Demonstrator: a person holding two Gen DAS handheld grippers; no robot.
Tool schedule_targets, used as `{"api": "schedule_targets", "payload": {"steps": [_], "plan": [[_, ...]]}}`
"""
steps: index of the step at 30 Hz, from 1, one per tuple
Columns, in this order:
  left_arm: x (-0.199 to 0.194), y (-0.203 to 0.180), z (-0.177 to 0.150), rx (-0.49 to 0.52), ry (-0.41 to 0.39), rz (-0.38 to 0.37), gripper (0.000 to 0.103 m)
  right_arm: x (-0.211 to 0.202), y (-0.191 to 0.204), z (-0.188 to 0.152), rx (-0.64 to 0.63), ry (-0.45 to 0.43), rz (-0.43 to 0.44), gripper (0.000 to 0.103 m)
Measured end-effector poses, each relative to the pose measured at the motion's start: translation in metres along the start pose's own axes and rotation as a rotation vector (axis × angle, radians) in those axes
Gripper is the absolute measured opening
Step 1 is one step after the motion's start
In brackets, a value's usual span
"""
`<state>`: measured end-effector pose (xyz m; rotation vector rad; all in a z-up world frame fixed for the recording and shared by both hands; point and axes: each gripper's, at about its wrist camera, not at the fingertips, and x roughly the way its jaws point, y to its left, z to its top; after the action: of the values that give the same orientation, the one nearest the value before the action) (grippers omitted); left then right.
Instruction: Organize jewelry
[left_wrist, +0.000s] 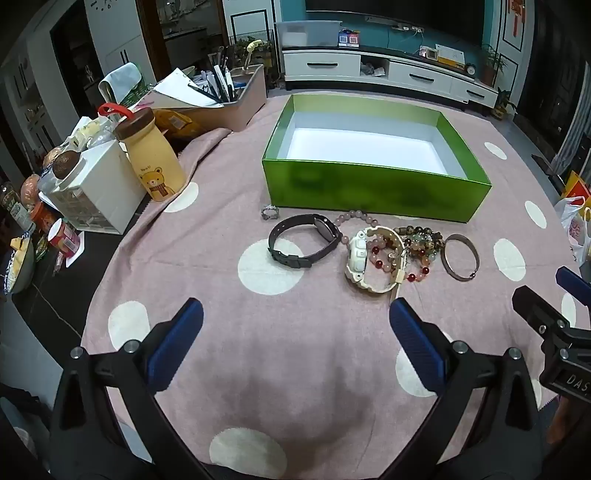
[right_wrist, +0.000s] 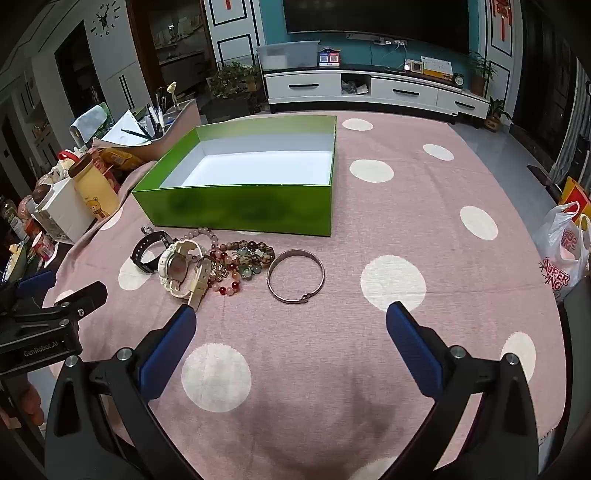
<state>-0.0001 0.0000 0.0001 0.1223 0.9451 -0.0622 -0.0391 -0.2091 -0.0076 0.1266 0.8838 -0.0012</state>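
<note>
A living room is seen behind a table covered by a pink cloth (left_wrist: 221, 229) with large white dots; a white TV cabinet (right_wrist: 376, 88) runs along the top of both views.

The left gripper (left_wrist: 295, 314) is held low in the left wrist view, tilted steeply down toward the cloth, its blue-padded jaws spread wide with nothing between them. The right gripper (right_wrist: 291, 314) is posed the same way in the right wrist view, jaws wide apart and empty. Each tool is glimpsed at the edge of the other's view.

Just above the left gripper's right fingertip, a cream watch (left_wrist: 365, 258) is seen, with a black watch (left_wrist: 306, 240) to its left and a small ring (left_wrist: 269, 212) beyond that. Mixed bead bracelets (left_wrist: 417, 243) are piled against the cream watch, and a metal bangle (right_wrist: 295, 277) lies alone at the right end of the row, above the middle of the right gripper's gap. All of it lies well apart from the pads.

Behind the jewelry, an open green box (left_wrist: 373, 184) with a white, empty interior is set. At the left of the frames, a bear-printed bottle (left_wrist: 155, 166), a white drawer unit (left_wrist: 96, 195) and a pen holder (left_wrist: 229, 96) are crowded. A plastic bag (right_wrist: 565, 254) is seen at the right edge.
</note>
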Motion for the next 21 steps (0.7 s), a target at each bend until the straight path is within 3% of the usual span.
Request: {"api": "schedule_targets", "payload": {"steps": [21], "plan": [[-0.0026, 0.0044, -0.0015, -0.016, 0.002, -0.014, 0.101, -0.0039, 0.0072, 0.0008, -0.014, -0.003, -0.003, 0.102]]}}
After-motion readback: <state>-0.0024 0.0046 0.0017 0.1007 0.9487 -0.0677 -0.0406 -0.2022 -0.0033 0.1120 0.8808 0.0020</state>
